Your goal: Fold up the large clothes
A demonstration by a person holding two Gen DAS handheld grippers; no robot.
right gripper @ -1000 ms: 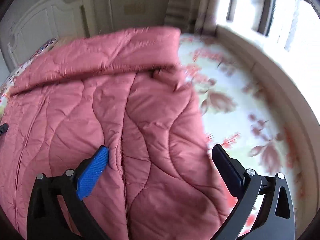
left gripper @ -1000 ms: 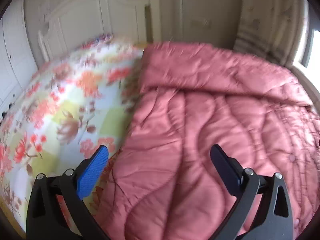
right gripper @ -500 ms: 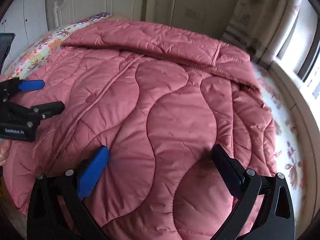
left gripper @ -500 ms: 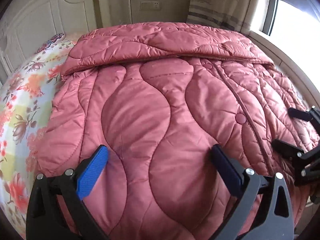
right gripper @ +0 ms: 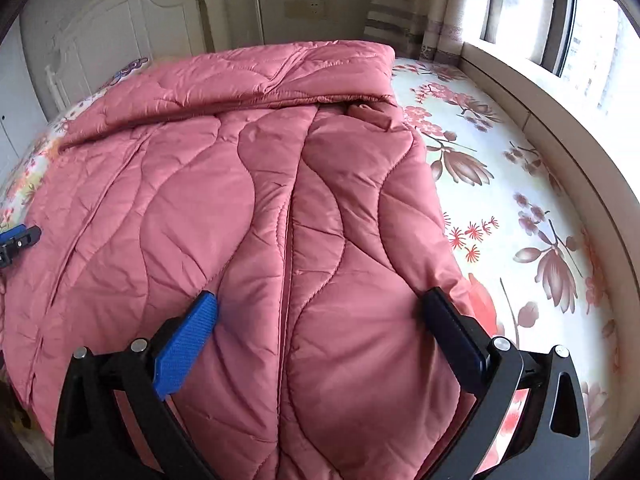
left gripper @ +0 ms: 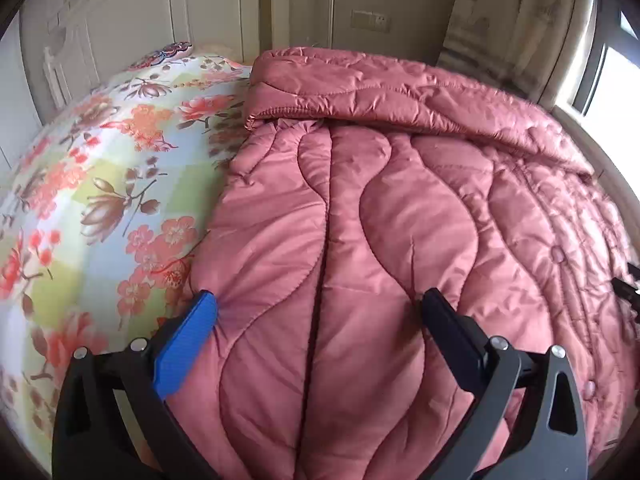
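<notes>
Both wrist cameras look close over the pink quilted coat [left gripper: 400, 220] toward the headboard [right gripper: 120, 32], left from the bed's [left gripper: 100, 184] left edge, right from its window edge.

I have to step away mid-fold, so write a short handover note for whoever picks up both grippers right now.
Left gripper: open, holding nothing, low over the left side panel of the pink quilted coat.
Right gripper: open, holding nothing, low over the coat's right side panel.
Coat: spread on the floral bedsheet.
Done: far end is folded over toward us, and both side panels look folded inward.
Left: probably grip the near end, fold it toward the far end, then smooth it.
</notes>
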